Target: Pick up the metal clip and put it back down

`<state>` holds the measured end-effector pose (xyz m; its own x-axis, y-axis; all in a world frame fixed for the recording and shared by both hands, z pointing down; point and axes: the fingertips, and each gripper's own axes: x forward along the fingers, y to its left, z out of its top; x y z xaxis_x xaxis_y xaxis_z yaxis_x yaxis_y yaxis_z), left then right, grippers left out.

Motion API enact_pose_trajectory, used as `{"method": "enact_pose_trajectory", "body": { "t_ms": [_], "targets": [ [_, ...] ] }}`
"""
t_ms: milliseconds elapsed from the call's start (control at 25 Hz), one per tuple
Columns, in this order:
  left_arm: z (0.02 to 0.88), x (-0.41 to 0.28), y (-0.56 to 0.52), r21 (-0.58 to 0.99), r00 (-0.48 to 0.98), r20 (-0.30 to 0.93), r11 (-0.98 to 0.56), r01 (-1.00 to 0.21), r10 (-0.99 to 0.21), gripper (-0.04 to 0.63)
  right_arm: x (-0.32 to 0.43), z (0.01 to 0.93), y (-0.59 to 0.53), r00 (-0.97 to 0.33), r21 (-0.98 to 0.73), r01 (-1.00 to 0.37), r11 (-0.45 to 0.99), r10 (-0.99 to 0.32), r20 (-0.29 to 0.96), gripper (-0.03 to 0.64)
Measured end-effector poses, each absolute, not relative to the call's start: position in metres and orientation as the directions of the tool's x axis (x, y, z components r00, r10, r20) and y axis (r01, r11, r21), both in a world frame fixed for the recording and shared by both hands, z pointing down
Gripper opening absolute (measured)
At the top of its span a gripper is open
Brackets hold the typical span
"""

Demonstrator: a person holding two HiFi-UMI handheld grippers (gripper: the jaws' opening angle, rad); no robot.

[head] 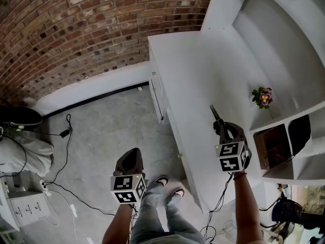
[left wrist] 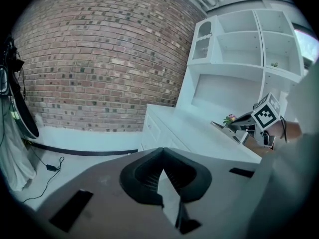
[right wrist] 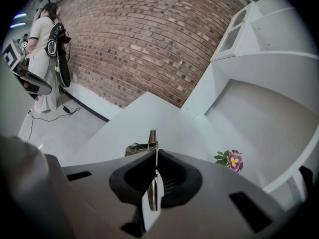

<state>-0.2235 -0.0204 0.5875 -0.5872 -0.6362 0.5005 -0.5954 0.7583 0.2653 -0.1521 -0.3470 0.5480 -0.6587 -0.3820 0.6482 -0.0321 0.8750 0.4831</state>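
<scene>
My right gripper (head: 219, 124) hangs over the white desk (head: 190, 70), shut on the metal clip (head: 215, 113). In the right gripper view the jaws (right wrist: 153, 153) pinch one thin wire handle, and the clip's olive body (right wrist: 135, 148) sticks out past the tips, low over the desk top. I cannot tell if it touches the surface. From the left gripper view the clip (left wrist: 219, 126) pokes out of the right gripper (left wrist: 238, 128). My left gripper (head: 135, 152) is out over the floor left of the desk, its jaws (left wrist: 162, 153) shut on nothing.
A small purple flower (head: 262, 96) lies on the desk by the shelf unit (head: 284, 136). Drawers (head: 157, 93) face the floor on the desk's left side. Cables (head: 63, 133) trail across the concrete floor. A brick wall (head: 76, 29) stands behind. A person (right wrist: 45, 29) stands far left.
</scene>
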Motion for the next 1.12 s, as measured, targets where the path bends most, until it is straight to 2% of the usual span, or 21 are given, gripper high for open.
{"method": "enact_pose_trajectory", "body": {
  "t_ms": [320, 600, 880, 1120],
  "targets": [
    [0.537, -0.22, -0.064, 0.258, -0.558, 0.441, 0.695, -0.671, -0.703, 0.011, -0.116, 0.483, -0.343, -0.726, 0.407, -0.178, 0.896, -0.399, 0.56, 0.008],
    [0.474, -0.214, -0.134, 0.215, -0.495, 0.361, 0.587, -0.781, -0.791, 0.011, -0.061, 0.413, -0.35, -0.757, 0.314, -0.41, 0.856, -0.512, 0.406, 0.008],
    [0.403, -0.193, -0.199, 0.181, -0.398, 0.245, 0.444, -0.877, -0.884, 0.011, 0.01, 0.375, -0.348, -0.719, 0.142, -0.626, 0.767, -0.638, 0.276, 0.007],
    [0.373, -0.152, -0.251, 0.189, -0.282, 0.182, 0.315, -0.93, -0.942, 0.011, 0.079, 0.361, -0.35, -0.636, -0.01, -0.764, 0.645, -0.749, 0.185, 0.008]
  ]
}}
